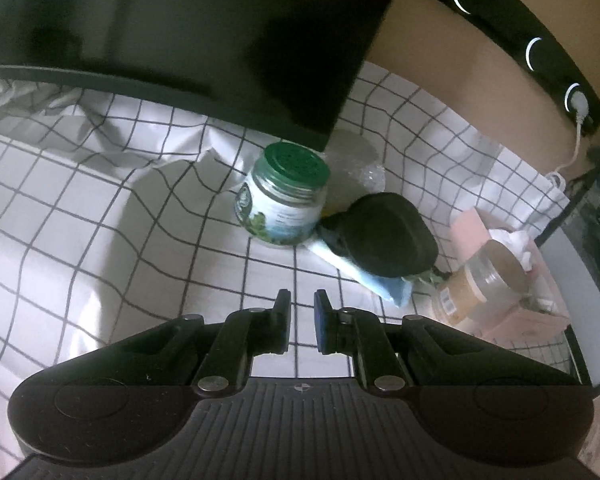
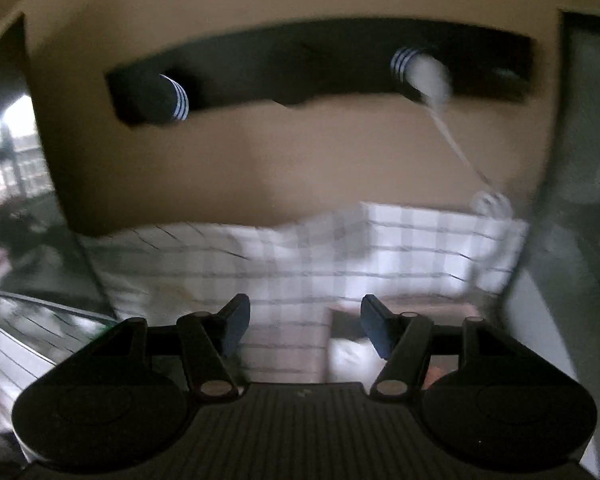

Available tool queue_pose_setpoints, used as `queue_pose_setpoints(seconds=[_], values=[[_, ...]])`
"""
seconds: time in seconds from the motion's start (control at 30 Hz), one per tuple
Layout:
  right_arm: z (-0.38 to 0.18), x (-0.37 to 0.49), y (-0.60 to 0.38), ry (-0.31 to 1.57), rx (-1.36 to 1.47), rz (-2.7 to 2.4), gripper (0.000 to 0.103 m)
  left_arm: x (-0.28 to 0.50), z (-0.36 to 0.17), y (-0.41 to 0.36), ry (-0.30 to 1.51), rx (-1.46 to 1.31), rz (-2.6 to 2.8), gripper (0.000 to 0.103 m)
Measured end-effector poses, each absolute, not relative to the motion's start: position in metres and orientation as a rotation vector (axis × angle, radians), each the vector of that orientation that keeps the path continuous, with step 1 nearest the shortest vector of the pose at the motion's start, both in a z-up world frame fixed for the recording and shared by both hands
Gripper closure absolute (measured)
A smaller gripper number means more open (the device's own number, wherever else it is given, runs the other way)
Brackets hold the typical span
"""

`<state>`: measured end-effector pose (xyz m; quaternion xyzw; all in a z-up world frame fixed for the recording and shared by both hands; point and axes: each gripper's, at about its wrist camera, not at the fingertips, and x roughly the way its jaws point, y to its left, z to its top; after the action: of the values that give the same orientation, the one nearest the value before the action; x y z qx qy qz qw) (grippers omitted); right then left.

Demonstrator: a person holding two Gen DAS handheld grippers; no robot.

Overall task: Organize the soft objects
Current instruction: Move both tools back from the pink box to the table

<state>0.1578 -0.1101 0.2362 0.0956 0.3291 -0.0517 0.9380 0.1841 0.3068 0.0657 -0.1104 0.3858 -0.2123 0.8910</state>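
In the left wrist view a black soft pouch-like object (image 1: 384, 232) lies on the checked white cloth (image 1: 100, 240), resting on a light blue folded item (image 1: 364, 276). My left gripper (image 1: 302, 310) hovers just short of them. Its jaws are nearly together with nothing between them. A green-lidded jar (image 1: 284, 196) leans right beside the black object. In the blurred right wrist view my right gripper (image 2: 305, 314) stands open and empty above the checked cloth (image 2: 340, 248), facing a tan panel (image 2: 260, 160).
A large black box (image 1: 220, 40) overhangs the cloth at the back. A pink tissue box (image 1: 512, 264) and a clear jar with a tan lid (image 1: 480, 280) sit at the right. A black socket strip (image 2: 300, 68) holds a white plug (image 2: 428, 76) with a cable.
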Motion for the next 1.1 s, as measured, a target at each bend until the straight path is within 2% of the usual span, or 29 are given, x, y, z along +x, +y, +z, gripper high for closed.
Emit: queue_pose_setpoints(seconds=[0.17, 0.47, 0.57, 0.63, 0.7, 0.83, 1.1], values=[[0.237, 0.205, -0.062, 0.819, 0.234, 0.052, 0.039, 0.197, 0.062, 0.309, 0.807, -0.279, -0.41, 0.09], [0.139, 0.317, -0.011, 1.151, 0.041, 0.107, 0.039, 0.194, 0.044, 0.293, 0.871, -0.325, -0.406, 0.09], [0.111, 0.352, -0.033, 1.213, 0.136, 0.008, 0.039, 0.185, 0.046, 0.29, 0.879, -0.307, -0.39, 0.09], [0.093, 0.372, -0.048, 1.264, 0.227, -0.031, 0.046, 0.179, 0.047, 0.29, 0.882, -0.32, -0.398, 0.09], [0.077, 0.384, -0.052, 1.311, 0.273, -0.051, 0.052, 0.173, 0.048, 0.29, 0.881, -0.314, -0.4, 0.09], [0.054, 0.392, -0.033, 1.369, 0.204, -0.041, 0.055, 0.17, 0.044, 0.29, 0.894, -0.325, -0.377, 0.09], [0.056, 0.358, 0.024, 1.425, 0.072, 0.204, 0.057, 0.169, 0.039, 0.294, 0.91, -0.336, -0.353, 0.09]])
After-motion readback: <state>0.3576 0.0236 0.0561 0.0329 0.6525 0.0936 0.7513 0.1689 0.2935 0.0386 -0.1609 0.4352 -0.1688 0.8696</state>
